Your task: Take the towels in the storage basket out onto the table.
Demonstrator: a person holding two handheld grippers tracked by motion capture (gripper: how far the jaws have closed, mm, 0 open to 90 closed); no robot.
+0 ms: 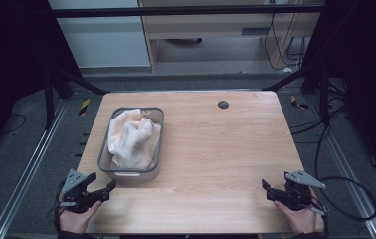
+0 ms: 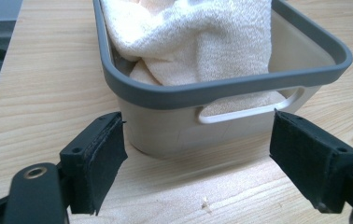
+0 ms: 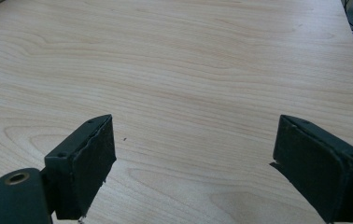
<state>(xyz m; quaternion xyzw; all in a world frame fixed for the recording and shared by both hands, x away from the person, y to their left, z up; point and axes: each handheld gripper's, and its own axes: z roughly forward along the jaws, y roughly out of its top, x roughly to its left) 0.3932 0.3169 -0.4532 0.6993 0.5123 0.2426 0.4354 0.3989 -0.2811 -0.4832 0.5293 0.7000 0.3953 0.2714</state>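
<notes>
The towel (image 1: pixel 132 137) is cream white. The tub (image 1: pixel 103 164) has pale grey walls and a dark grey rim. The table (image 1: pixel 216 149) is light wood with grain.

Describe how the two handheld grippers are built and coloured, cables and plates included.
Both are black. The left gripper and right gripper each carry a grey three-cornered plate on top and end in two flat, blocky jaws faced with dark, slightly frayed padding. Small screw holes mark the jaw sides, and a brass-coloured ringed hole sits on the mount at lower left in each gripper view. A black cable loops from the right one.
</notes>
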